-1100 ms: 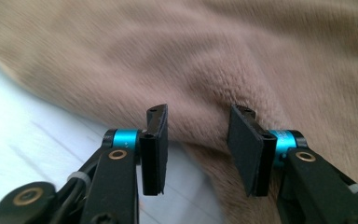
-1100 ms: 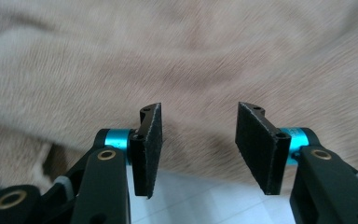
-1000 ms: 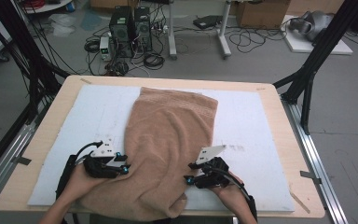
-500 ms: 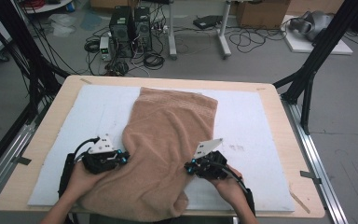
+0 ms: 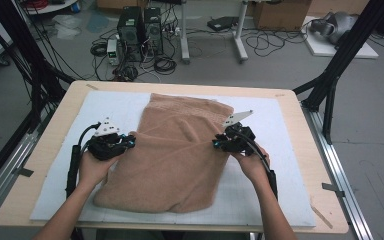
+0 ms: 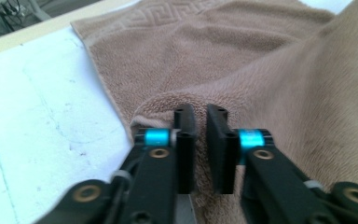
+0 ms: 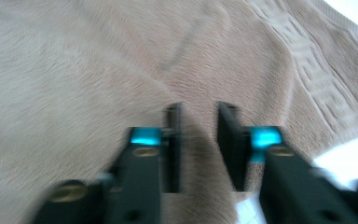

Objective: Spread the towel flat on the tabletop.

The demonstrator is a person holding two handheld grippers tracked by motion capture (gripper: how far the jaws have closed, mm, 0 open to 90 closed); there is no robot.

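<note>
Two hand-held grippers pinch the long side edges of a brown towel (image 5: 175,150) that lies down the middle of the tabletop (image 5: 300,125), on a white mat (image 5: 280,165), with its far end near the far edge and its near end close to the near edge. The left hand-held gripper (image 5: 128,142) is clamped on a small fold of the towel's left edge; in the left gripper view the cloth bunches up around and between the two jaws, which stand almost together (image 6: 200,140). The right hand-held gripper (image 5: 216,144) grips a ridge of the right edge, and in the right gripper view, blurred as it is, the pile runs up between the jaws (image 7: 198,140); both pairs of jaws have just been easing open a little with cloth between them. Between the two grips the towel is raised into a soft crease across its width. It looks light, limp and thick-piled, so it should sag and drape wherever it is not held, and it is not fragile. Holding it at the hemmed side edges, level with each other, seems the surest way to fold it evenly.
</note>
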